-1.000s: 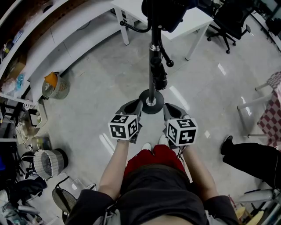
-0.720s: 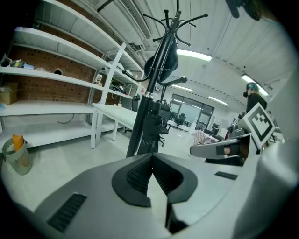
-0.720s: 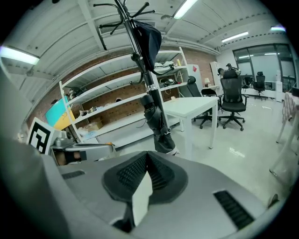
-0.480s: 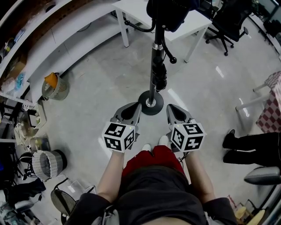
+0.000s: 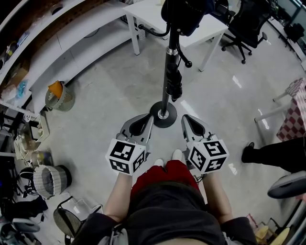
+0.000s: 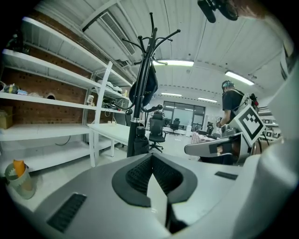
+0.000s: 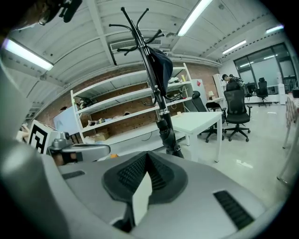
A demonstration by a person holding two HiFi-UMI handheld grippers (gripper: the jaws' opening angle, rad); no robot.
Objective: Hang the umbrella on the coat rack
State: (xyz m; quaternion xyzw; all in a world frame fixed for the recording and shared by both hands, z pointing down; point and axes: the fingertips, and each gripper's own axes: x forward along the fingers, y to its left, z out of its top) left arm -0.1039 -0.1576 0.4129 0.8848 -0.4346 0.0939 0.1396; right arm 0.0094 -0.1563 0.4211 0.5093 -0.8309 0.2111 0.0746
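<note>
The coat rack (image 5: 167, 57) stands on its round base (image 5: 163, 115) just ahead of me. A folded black umbrella (image 5: 174, 82) hangs against its pole, low down. It also shows as the umbrella (image 6: 138, 142) in the left gripper view and the umbrella (image 7: 167, 132) in the right gripper view. My left gripper (image 5: 148, 117) and right gripper (image 5: 185, 120) sit side by side short of the base, apart from the rack. Both are shut and empty, as the left gripper (image 6: 150, 157) and right gripper (image 7: 147, 157) views confirm.
A black bag (image 5: 184, 13) hangs from the rack's top hooks. A white table (image 5: 203, 24) and office chair (image 5: 248, 24) stand behind, and shelving (image 5: 57, 33) runs along the left. Baskets and clutter (image 5: 50, 177) lie at the left, and a person's leg (image 5: 272, 155) at the right.
Both grippers have risen toward the head camera and drawn back a little from the rack base, still shut. The left gripper has rolled slightly. The person's leg at the right has shifted further right.
</note>
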